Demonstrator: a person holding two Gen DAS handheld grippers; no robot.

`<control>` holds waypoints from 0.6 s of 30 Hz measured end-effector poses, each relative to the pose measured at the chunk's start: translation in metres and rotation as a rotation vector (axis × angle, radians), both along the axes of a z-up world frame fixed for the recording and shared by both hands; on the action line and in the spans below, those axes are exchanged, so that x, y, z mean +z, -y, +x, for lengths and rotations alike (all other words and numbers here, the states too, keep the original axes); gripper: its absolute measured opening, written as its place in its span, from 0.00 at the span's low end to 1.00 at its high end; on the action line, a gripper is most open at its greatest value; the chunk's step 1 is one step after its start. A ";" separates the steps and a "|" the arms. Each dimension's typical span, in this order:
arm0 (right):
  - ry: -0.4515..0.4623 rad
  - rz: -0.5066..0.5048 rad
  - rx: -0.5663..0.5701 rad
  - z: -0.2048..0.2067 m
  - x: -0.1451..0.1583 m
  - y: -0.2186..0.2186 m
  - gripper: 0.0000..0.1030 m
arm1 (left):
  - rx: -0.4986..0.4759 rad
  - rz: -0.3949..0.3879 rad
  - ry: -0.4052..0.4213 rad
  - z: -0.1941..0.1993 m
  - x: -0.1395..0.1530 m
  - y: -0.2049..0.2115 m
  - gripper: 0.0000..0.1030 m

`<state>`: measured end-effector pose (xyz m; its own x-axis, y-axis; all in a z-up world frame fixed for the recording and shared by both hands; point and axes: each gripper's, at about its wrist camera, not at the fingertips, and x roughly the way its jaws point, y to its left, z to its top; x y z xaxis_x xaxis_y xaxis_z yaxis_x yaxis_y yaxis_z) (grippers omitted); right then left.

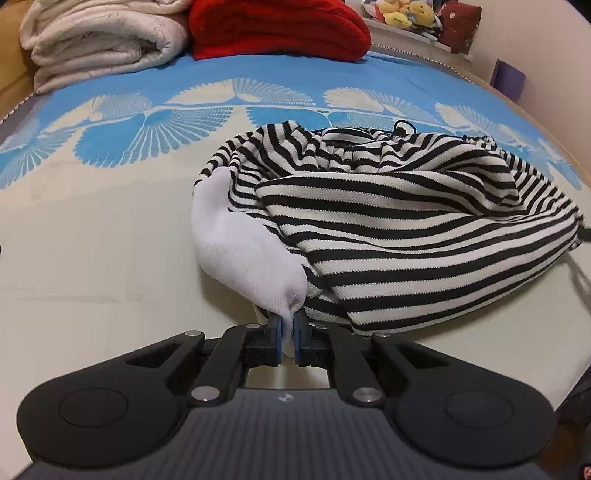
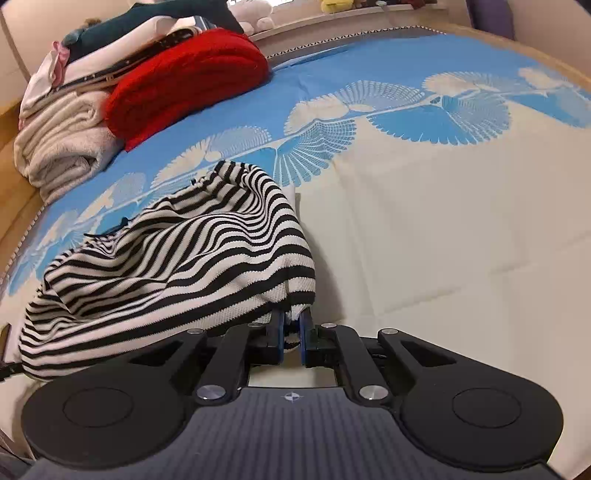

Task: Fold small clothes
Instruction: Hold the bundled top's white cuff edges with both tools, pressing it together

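Note:
A black-and-white striped garment [image 1: 406, 229] lies bunched on the bed, with a white lining part [image 1: 243, 251] showing at its left side. My left gripper [image 1: 288, 325] is shut on the tip of the white part at the garment's near left corner. In the right wrist view the same striped garment [image 2: 177, 258] spreads to the left. My right gripper [image 2: 291, 325] is shut on its near right corner, and the cloth drapes down from the fingers. Both corners are held just above the bed cover.
The bed cover [image 1: 92, 240] is cream with a blue fan pattern [image 2: 443, 110] farther back. A folded cream blanket [image 1: 103, 40], a red knit [image 1: 277, 29] and stacked clothes [image 2: 129, 44] sit at the bed's far end. Plush toys [image 1: 406, 14] line a shelf.

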<state>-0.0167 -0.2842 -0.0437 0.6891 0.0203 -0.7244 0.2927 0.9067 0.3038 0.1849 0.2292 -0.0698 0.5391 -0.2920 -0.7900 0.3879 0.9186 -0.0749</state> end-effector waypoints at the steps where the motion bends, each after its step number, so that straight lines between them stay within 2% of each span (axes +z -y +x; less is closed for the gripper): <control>1: 0.013 -0.003 -0.001 -0.001 0.004 -0.001 0.07 | 0.002 -0.006 -0.002 0.000 0.001 -0.002 0.06; 3: 0.036 -0.009 0.021 -0.001 0.007 -0.002 0.07 | 0.000 -0.021 -0.019 0.004 -0.001 -0.004 0.06; 5: -0.093 -0.040 0.011 0.010 -0.009 0.001 0.04 | 0.002 -0.015 -0.044 0.009 -0.008 -0.002 0.06; 6: -0.161 -0.105 0.007 0.015 -0.019 -0.001 0.00 | -0.002 -0.004 -0.045 0.010 -0.010 0.001 0.07; 8: -0.198 -0.198 -0.012 0.018 -0.025 -0.003 0.00 | -0.001 0.011 -0.035 0.008 -0.010 0.005 0.07; 9: -0.184 -0.183 -0.036 0.015 -0.022 0.003 0.00 | -0.002 0.011 -0.035 0.007 -0.008 0.004 0.09; 12: -0.114 -0.160 -0.153 -0.003 -0.006 0.016 0.00 | 0.041 0.012 -0.042 0.000 0.005 -0.004 0.39; 13: -0.083 -0.142 -0.160 -0.007 0.000 0.016 0.04 | 0.050 0.013 -0.014 -0.005 0.015 -0.007 0.50; 15: -0.007 -0.087 -0.116 -0.015 0.016 0.007 0.07 | 0.055 -0.002 0.057 -0.016 0.042 -0.010 0.63; 16: 0.029 -0.058 -0.065 -0.016 0.025 -0.003 0.13 | 0.046 -0.020 0.086 -0.021 0.054 -0.010 0.68; 17: 0.060 -0.044 -0.018 -0.015 0.031 -0.013 0.29 | 0.035 -0.034 0.113 -0.023 0.067 -0.007 0.69; 18: 0.098 -0.037 0.036 -0.010 0.040 -0.025 0.41 | 0.015 -0.041 0.142 -0.024 0.079 -0.002 0.72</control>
<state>-0.0267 -0.2596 -0.0039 0.7558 0.0204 -0.6545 0.2306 0.9272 0.2952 0.1604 0.2314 0.0090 0.6493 -0.3139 -0.6927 0.3837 0.9216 -0.0580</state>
